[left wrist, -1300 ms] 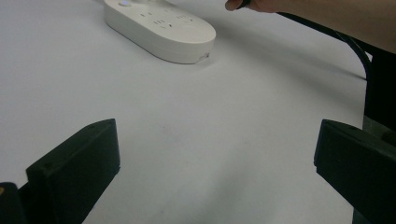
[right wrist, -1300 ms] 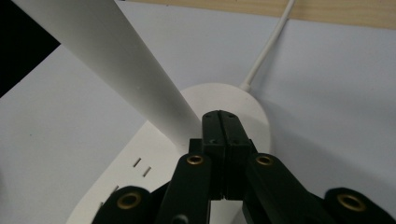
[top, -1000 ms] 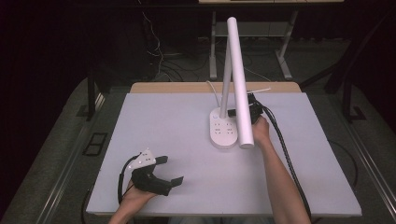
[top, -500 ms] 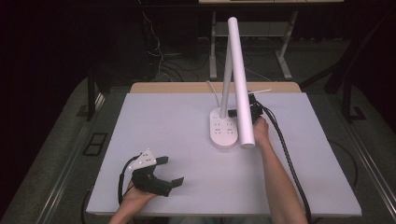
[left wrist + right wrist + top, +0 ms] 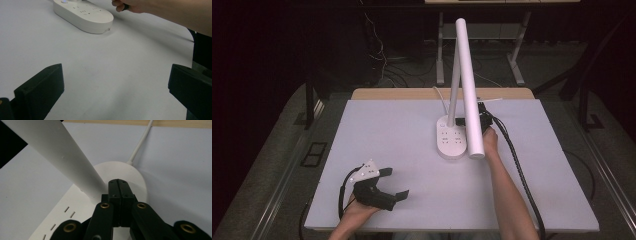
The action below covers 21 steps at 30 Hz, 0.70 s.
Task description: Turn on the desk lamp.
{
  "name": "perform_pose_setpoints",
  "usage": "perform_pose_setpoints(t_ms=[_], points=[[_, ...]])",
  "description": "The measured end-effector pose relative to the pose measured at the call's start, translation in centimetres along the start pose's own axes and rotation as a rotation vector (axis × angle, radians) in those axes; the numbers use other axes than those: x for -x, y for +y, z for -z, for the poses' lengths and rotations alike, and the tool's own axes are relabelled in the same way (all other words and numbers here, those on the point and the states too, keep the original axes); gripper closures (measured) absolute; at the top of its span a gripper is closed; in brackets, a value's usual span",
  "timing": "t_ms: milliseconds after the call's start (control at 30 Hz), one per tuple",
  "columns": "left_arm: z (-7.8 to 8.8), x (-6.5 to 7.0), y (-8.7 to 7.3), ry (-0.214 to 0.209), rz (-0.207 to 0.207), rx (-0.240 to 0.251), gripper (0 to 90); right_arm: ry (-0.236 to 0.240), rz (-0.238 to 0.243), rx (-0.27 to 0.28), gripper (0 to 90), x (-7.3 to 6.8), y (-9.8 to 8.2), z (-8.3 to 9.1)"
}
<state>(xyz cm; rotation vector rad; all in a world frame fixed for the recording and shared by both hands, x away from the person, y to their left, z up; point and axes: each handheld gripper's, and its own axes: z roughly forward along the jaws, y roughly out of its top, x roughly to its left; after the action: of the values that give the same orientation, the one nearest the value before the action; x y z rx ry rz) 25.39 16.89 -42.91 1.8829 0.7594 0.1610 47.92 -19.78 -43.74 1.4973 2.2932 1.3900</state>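
Right gripper, black and two-jawed, has its jaws pressed flat together with nothing between them; their tips sit against the foot of the slanted white stem of the white desk lamp with an oval socket-strip base. In the high view this gripper lies just behind the lamp's long white tubular head, which slants down over the base toward the person. Left gripper, black with a grey three-cornered plate on top, rests on the near left part of the pale grey table top, well apart from the lamp; its jaws stand wide apart and hold nothing. In the left gripper view the base lies far ahead on the table, beside the person's right hand. A white cable runs from the base's round end toward the table's far wooden edge.
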Motion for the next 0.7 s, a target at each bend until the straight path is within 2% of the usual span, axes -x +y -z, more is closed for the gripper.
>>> perform_pose_setpoints(t_ms=[333, 700], points=[[0.0, 0.0, 0.0, 0.000, 0.003, -0.001, 0.0, -0.003, 0.013, 0.011, 89.7, -0.3, 0.3, 0.7], [-0.1, 0.0, 0.0, 0.001, 0.001, -0.001, 0.0, -0.016, 0.069, 0.014, 89.7, -0.8, 1.1, 3.2]])
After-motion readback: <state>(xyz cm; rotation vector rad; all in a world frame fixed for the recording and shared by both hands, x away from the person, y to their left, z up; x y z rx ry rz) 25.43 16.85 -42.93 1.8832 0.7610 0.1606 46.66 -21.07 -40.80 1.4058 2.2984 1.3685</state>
